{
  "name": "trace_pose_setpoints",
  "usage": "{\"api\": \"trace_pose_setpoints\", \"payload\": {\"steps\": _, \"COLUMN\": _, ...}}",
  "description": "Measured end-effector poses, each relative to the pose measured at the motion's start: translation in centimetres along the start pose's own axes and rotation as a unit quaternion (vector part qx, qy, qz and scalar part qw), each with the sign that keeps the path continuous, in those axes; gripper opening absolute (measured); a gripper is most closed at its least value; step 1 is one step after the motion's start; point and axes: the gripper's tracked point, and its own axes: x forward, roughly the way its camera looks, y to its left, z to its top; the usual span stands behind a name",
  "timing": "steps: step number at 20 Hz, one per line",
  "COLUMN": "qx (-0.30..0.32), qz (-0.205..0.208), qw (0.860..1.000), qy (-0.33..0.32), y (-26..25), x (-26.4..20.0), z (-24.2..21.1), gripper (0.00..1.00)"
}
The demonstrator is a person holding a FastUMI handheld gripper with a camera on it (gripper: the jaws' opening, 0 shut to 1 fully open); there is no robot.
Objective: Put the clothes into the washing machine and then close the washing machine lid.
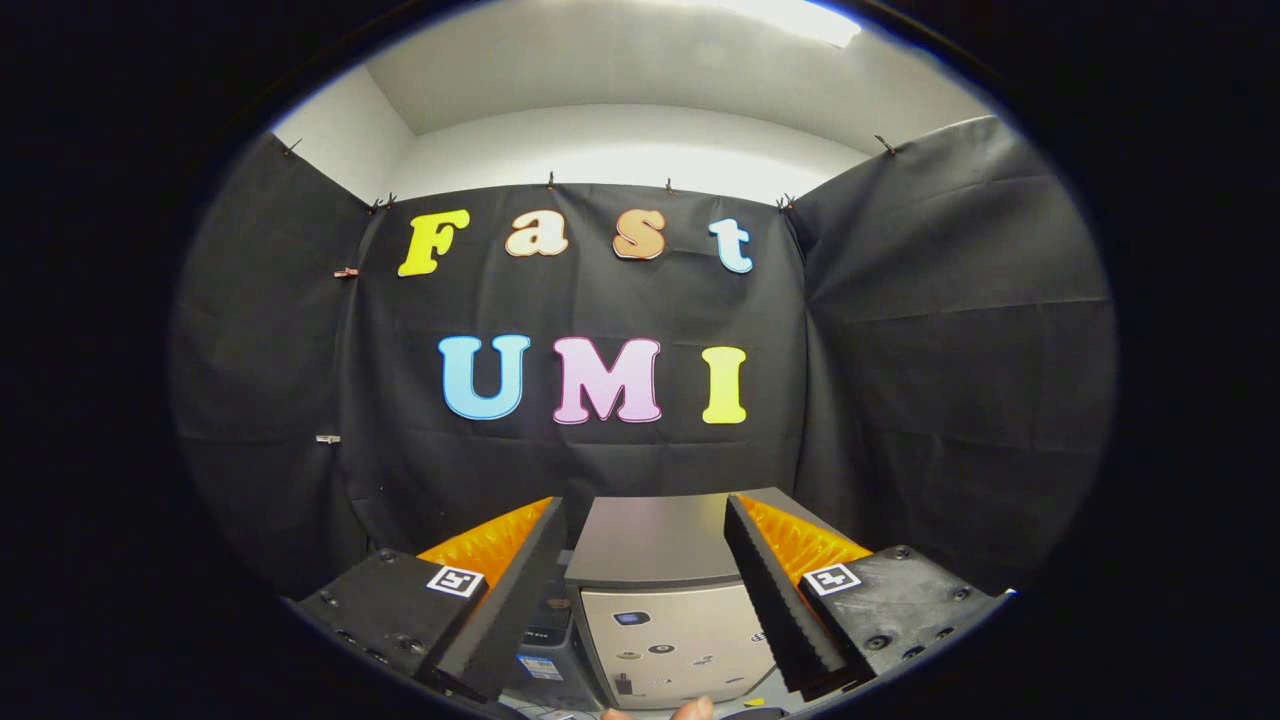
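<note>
A small box-shaped washing machine (660, 590) stands against the black cloth wall, seen between and beyond my fingers. Its flat grey lid (650, 540) lies shut on top, and the pale front panel below carries a few small controls and stickers. My gripper (645, 600) is open, its two fingers spread to either side of the machine and nothing between them. I see no clothes here.
Black cloth walls (950, 350) close off the booth at the back and both sides. A dark box-like thing with a label (545, 650) sits left of the machine. Fingertips of a person's hand (690, 710) show just below the machine's front.
</note>
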Motion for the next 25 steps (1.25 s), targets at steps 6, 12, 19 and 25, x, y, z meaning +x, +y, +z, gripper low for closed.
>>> {"api": "trace_pose_setpoints", "payload": {"steps": 6, "qx": 0.002, "qz": -0.003, "qw": 1.000, "qy": 0.003, "y": -0.22, "x": -0.09, "z": -0.25, "gripper": 1.00}}
{"api": "trace_pose_setpoints", "payload": {"steps": 12, "qx": -0.001, "qz": -0.001, "qw": 1.000, "qy": 0.003, "y": -0.12, "x": -0.02, "z": -0.29, "gripper": 1.00}}
{"api": "trace_pose_setpoints", "payload": {"steps": 19, "qx": -0.003, "qz": 0.001, "qw": 1.000, "qy": 0.005, "y": 0.10, "x": -0.13, "z": -0.40, "gripper": 1.00}}
{"api": "trace_pose_setpoints", "payload": {"steps": 25, "qx": -0.003, "qz": -0.001, "qw": 1.000, "qy": 0.004, "y": -0.06, "x": -0.10, "z": -0.32, "gripper": 1.00}}
